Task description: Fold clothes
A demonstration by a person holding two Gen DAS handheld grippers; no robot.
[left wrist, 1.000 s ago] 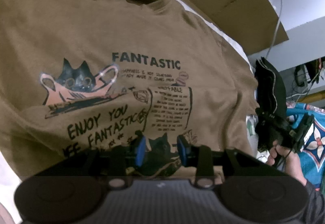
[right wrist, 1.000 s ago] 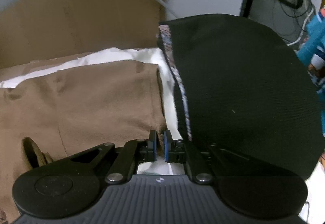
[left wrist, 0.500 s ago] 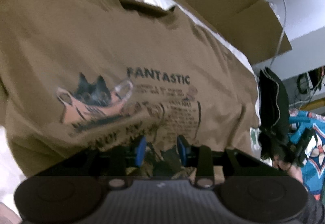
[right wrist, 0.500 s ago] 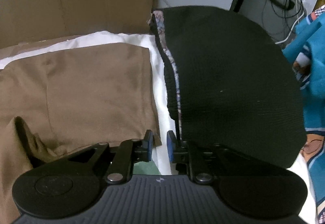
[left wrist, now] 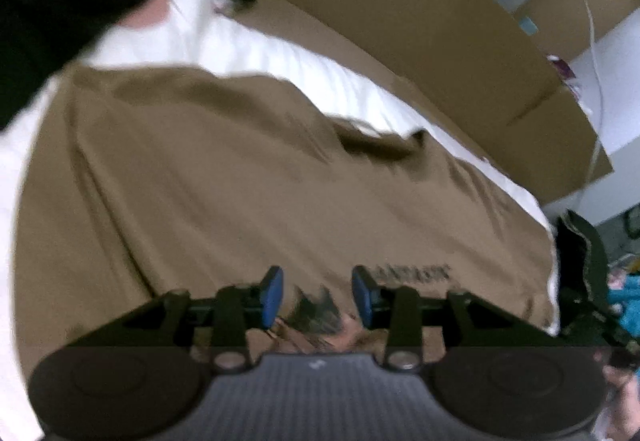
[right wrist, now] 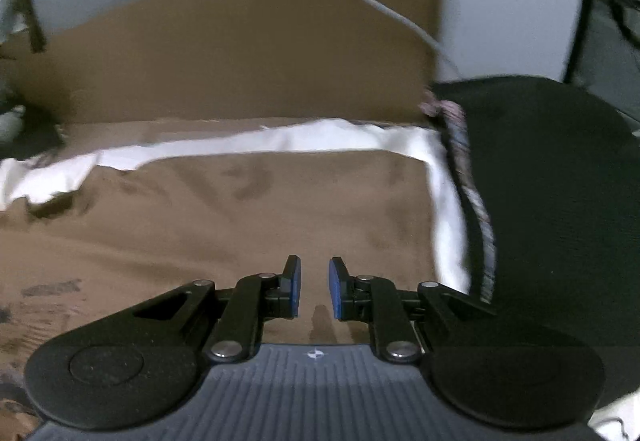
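A brown T-shirt point(left wrist: 248, 193) lay spread print-side up across a white sheet point(left wrist: 280, 53), filling the middle of the left wrist view, its collar opening toward upper centre and the blurred print low in the frame. In the right wrist view its straight edge ran along the upper middle, just short of the white border. The cloth looked thin, light and limp, creased in soft ridges; it would likely sag and slide unless pinched at a hem, shoulder seam or sleeve edge rather than mid-panel. The left gripper point(left wrist: 318, 295) hung over the print, jaws wide and holding nothing. The right gripper point(right wrist: 314, 289) hovered over plain brown cloth, jaws parted narrowly, also empty. A black garment point(right wrist: 560, 201) lay at right, cardboard point(right wrist: 240, 53) standing behind.
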